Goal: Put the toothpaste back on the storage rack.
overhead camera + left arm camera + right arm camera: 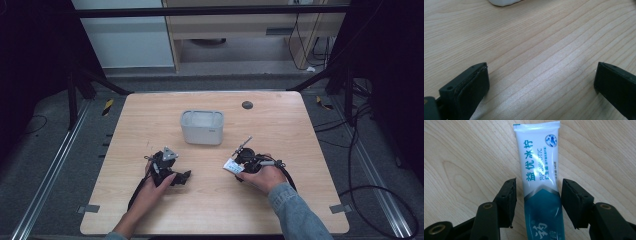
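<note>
Wooden table [210,200] — right tool [537,195] half-open, straddling toothpaste tube [539,170], not clamped; left tool [541,77] spread wide, empty.

A white and teal toothpaste tube [540,177] lies flat on the wooden table [280,130], its crimped end toward twelve o'clock in the right gripper view. A grey open-topped container [202,127] stands upright at eleven o'clock from it.
</note>
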A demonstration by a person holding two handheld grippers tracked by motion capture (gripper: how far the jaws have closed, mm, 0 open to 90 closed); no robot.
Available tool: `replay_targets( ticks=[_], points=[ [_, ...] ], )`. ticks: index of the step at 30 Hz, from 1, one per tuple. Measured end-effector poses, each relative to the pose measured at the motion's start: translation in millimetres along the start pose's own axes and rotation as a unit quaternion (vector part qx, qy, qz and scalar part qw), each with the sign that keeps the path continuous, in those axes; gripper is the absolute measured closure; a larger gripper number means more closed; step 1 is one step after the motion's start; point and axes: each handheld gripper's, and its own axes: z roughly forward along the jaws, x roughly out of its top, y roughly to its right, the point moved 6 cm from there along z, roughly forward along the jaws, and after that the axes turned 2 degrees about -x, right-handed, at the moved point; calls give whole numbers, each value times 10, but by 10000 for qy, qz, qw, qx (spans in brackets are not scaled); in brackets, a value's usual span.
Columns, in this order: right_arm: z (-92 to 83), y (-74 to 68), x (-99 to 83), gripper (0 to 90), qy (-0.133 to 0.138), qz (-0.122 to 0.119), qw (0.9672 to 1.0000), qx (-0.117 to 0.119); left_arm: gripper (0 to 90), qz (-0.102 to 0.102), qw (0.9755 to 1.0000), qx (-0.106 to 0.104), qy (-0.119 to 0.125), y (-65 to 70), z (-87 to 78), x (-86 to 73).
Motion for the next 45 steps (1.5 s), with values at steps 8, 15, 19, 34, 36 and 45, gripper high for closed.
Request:
replay_targets(
  ticks=[8,15,19,34,36,45],
  points=[
    [9,10,5,491,-41,-11,10000,27,0,0,10000,0,-1,0,0,0],
    [7,22,-5,512,-86,-6,10000,24,0,-1,10000,1,1,0,0,0],
    [12,36,-7,526,-108,-44,9999,16,0,-2,10000,0,1,0,0,0],
    [32,23,-11,551,-195,-97,9998,-1,0,0,10000,1,-1,0,0,0],
    [33,26,-13,560,-180,-127,9998,25,0,0,10000,2,0,0,0,0],
    [27,31,-23,602,-125,-131,9998,54,0,1,10000,1,-1,0,0,0]
  ],
)
